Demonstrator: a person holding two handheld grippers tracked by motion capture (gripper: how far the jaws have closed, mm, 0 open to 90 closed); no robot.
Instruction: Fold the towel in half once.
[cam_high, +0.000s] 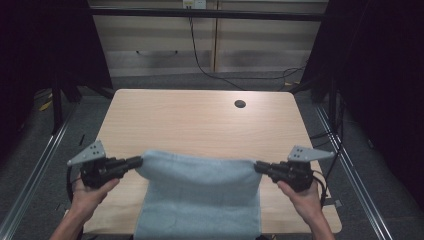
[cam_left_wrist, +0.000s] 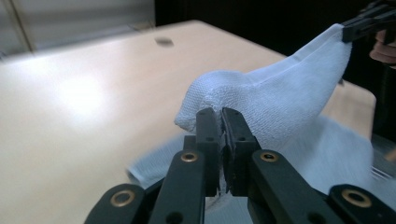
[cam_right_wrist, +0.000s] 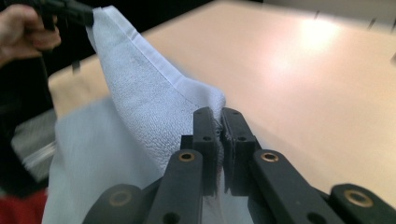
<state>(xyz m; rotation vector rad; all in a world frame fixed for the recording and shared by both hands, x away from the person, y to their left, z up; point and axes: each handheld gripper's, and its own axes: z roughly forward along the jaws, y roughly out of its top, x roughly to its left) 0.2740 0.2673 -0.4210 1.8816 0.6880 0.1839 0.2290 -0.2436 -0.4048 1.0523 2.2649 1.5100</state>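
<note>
Both the left gripper (cam_high: 136, 161) and right gripper (cam_high: 258, 166) pinch far corners of the pale blue terry towel (cam_high: 200, 195), stretching its far edge taut above the near light wooden table (cam_high: 190, 120), likely for spreading flat.

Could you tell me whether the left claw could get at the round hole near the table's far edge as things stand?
Probably not right away: the left claw is shut on a corner of the light blue towel, which the right claw holds too. The bare table up to the hole is unobstructed.
</note>
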